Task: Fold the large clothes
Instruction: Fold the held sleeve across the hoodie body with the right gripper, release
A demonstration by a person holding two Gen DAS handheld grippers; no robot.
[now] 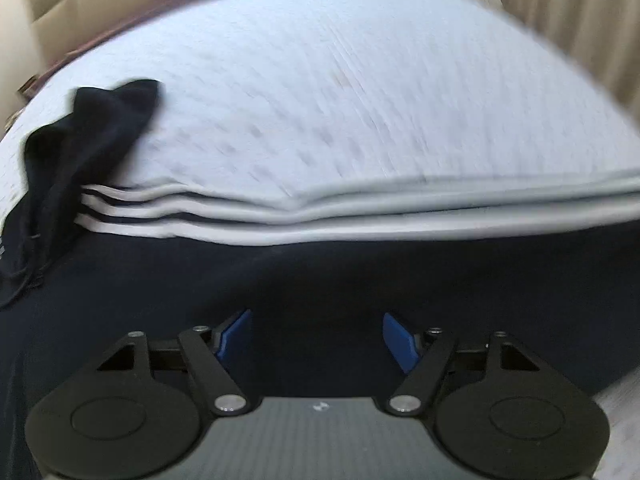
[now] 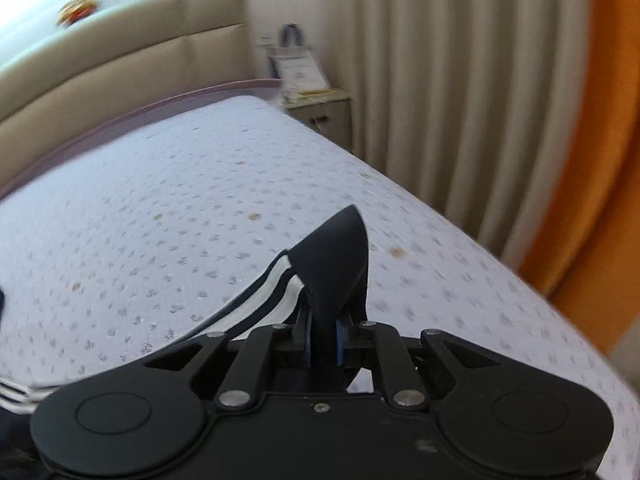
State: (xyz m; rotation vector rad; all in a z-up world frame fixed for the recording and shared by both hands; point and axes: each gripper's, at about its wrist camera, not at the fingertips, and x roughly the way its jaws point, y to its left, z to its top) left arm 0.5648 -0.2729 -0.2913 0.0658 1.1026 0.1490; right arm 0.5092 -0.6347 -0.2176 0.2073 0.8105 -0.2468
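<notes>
Right tool (image 2: 323,338) clamping navy garment (image 2: 336,264)

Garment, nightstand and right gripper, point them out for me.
garment (image 1: 320,276), left wrist view, dark cloth below the white stripes
nightstand (image 2: 324,114), right wrist view, its front
right gripper (image 2: 323,338), right wrist view, between the fingertips

The left wrist view is smeared with motion: the sheet (image 1: 320,92) ahead of the left gripper (image 1: 316,340) shows only streaks where its pattern should be. The dark garment (image 1: 320,280) under that gripper runs off the frame's left, right and lower edges, so its full shape can't be told. In the right wrist view, the right gripper (image 2: 323,338) has its pads buried in a fold of cloth (image 2: 336,264). Far beyond it, the bag (image 2: 298,66) on the nightstand (image 2: 324,114) is too blurred to read, and a small orange thing (image 2: 78,8) up left is unidentifiable.
</notes>
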